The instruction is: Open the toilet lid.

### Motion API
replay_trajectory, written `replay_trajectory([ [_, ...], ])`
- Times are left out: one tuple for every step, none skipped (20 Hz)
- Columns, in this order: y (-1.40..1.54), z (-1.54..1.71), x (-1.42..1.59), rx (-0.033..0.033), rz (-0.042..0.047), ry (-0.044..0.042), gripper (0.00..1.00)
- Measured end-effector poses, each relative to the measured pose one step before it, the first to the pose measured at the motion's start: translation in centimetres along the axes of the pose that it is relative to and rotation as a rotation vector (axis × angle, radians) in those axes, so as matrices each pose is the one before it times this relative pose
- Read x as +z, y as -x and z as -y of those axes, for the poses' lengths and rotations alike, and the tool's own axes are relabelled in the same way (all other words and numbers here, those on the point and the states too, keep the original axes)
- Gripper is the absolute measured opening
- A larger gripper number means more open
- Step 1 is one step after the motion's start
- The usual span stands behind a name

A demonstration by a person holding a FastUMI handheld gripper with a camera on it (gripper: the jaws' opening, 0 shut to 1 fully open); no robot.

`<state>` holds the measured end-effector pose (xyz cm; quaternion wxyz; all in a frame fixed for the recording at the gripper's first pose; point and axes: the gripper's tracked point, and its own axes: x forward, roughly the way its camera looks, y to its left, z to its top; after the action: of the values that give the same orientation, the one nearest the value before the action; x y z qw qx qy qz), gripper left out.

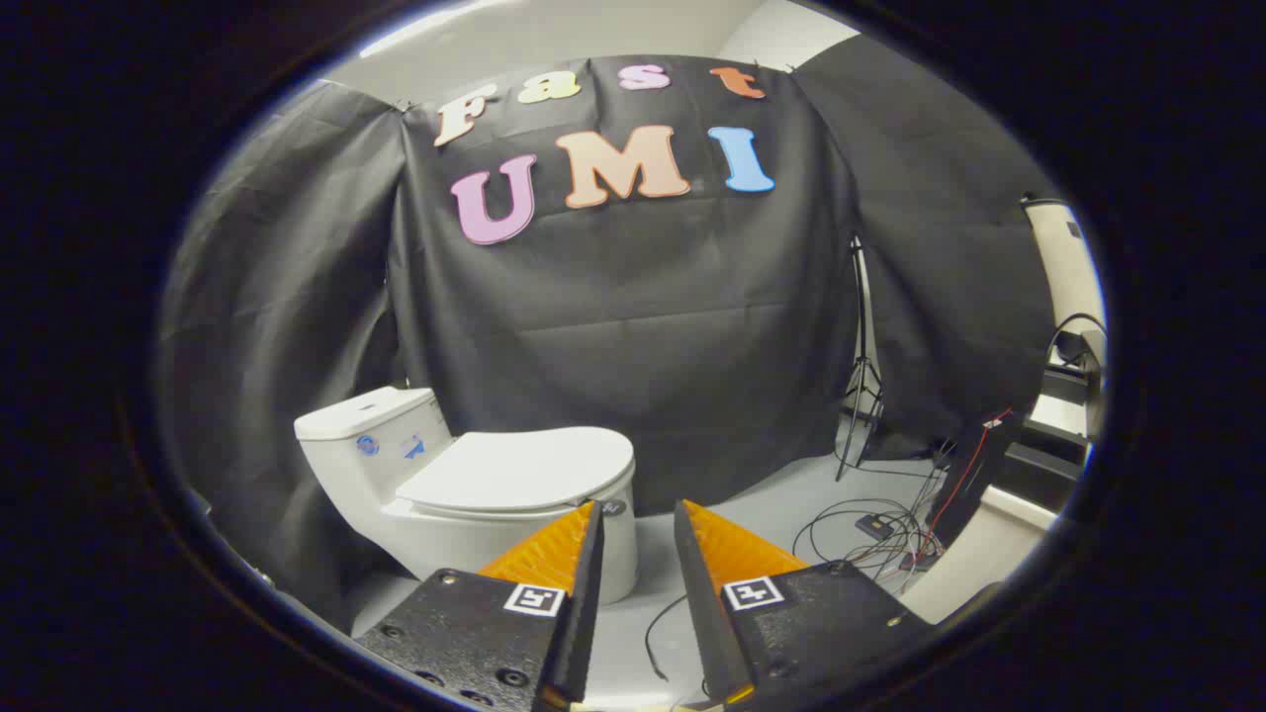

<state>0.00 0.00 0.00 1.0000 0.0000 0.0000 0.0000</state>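
A white toilet stands on the floor ahead and to the left of my fingers, its tank at the far left. Its lid lies flat and closed over the bowl, the rounded front end pointing toward the right. My gripper is open with nothing between its fingers. The left fingertip sits just in front of the lid's front rim, apart from it as far as I can tell. The gap between the fingers looks onto bare floor beside the bowl.
Black cloth walls close in the booth behind and left of the toilet. A light stand rises at the right. Loose cables and a small box lie on the grey floor beyond the right finger. One cable runs between the fingers.
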Motion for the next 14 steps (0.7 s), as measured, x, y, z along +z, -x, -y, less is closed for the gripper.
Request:
replay_trajectory([
  [0.081, 0.03, 0.186, -0.00061, 0.00874, -0.00484, 0.44],
  [0.018, 0.153, 0.033, -0.00233, 0.00506, -0.0049, 0.44],
  [-0.032, 0.09, 0.006, -0.00205, 0.00467, -0.00349, 0.44],
  [0.053, 0.037, 0.088, -0.00003, 0.00395, -0.00037, 0.45],
  [0.079, 0.078, 0.092, -0.00127, 0.00328, -0.00246, 0.44],
  [0.041, 0.107, 0.071, -0.00249, 0.00312, -0.00548, 0.44],
  [0.122, 0.043, 0.16, -0.00289, 0.00385, -0.0032, 0.44],
  [0.039, 0.001, 0.007, -0.0019, 0.00382, 0.00001, 0.44],
  [0.007, -0.053, 0.079, 0.00021, 0.00365, 0.0008, 0.44],
  [-0.02, -0.043, -0.019, 0.00162, 0.00334, -0.00256, 0.44],
  [0.001, -0.046, 0.047, 0.00227, 0.00105, -0.00039, 0.44],
  [0.042, -0.07, -0.03, 0.00342, 0.00209, 0.00407, 0.44],
  [-0.065, -0.031, -0.053, 0.00221, 0.00016, 0.00133, 0.44],
  [-0.031, 0.055, -0.093, 0.00023, -0.00201, -0.00026, 0.44],
])
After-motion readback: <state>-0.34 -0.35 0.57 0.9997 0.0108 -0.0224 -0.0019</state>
